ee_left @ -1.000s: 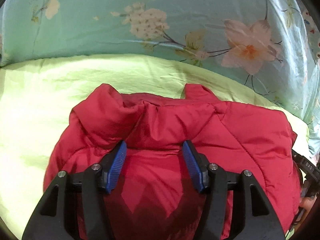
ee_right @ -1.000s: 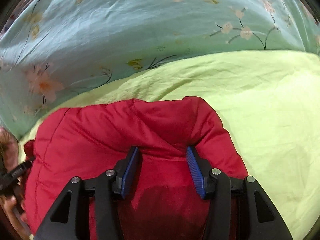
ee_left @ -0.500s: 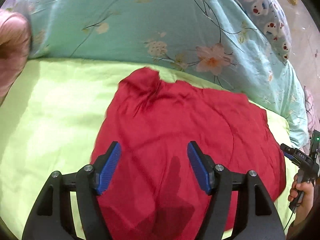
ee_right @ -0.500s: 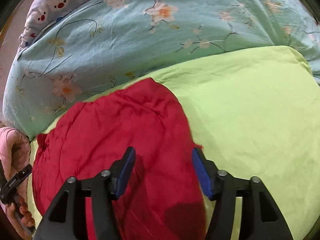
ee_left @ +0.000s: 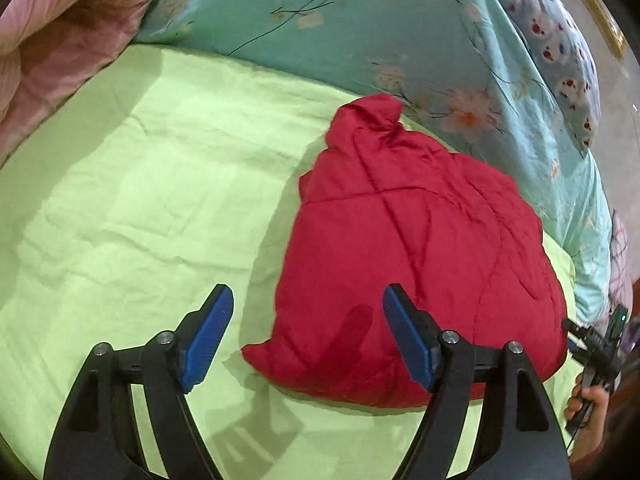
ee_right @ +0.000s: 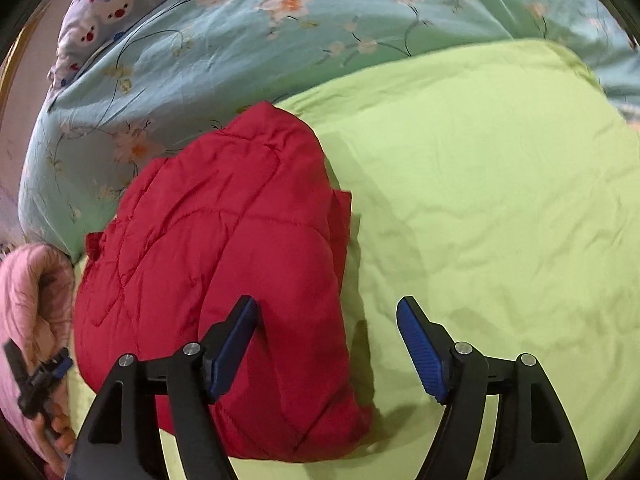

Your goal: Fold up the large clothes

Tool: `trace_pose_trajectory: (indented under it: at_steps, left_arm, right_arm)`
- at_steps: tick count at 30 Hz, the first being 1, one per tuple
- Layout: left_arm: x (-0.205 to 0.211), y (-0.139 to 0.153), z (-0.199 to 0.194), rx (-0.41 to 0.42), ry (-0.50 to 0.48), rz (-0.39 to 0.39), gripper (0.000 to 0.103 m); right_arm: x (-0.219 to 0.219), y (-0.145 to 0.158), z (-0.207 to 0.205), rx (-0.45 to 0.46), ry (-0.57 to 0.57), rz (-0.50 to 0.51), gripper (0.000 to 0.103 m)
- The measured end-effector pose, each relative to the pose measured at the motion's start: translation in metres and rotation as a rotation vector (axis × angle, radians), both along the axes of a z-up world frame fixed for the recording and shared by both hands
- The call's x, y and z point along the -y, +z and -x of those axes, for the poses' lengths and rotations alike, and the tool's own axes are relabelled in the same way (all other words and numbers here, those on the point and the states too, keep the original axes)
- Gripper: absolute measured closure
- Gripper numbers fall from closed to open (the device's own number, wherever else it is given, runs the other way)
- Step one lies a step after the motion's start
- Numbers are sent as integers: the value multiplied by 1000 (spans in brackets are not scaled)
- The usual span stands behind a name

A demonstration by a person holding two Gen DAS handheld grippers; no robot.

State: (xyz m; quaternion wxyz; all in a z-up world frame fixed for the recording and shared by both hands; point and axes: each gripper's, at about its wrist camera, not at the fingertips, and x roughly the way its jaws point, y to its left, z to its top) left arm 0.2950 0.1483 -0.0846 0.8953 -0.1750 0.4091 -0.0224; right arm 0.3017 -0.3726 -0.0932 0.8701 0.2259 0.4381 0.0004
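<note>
A red quilted jacket lies folded into a compact bundle on the lime-green sheet. It also shows in the right wrist view. My left gripper is open and empty, held above the bundle's near left corner. My right gripper is open and empty, above the bundle's near right edge. Neither touches the jacket. Each gripper shows at the edge of the other's view, the right one and the left one.
A teal floral duvet is piled along the far side of the bed. A pale pillow with a cartoon print lies beyond it. Pink cloth fills the left wrist view's upper left corner. Green sheet spreads right of the jacket.
Both grippers have pulled back and up from the jacket, where they pressed into its folded top edge a second ago. The jacket now lies alone as a bundle.
</note>
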Motion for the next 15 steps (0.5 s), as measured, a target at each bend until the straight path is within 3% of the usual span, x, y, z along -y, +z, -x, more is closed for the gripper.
trace_pose_trajectory:
  at_steps: [7, 9, 15]
  left_arm:
    - [6, -12, -6, -29, -61, 21, 26]
    - [6, -16, -9, -36, -77, 26, 22]
    - [-1, -24, -16, -44, -107, 109, 21]
  right_arm:
    - [-4, -5, 3, -4, 5, -29, 27]
    - [-5, -5, 3, -8, 8, -37, 26]
    - [-2, -8, 2, -17, 15, -63, 23]
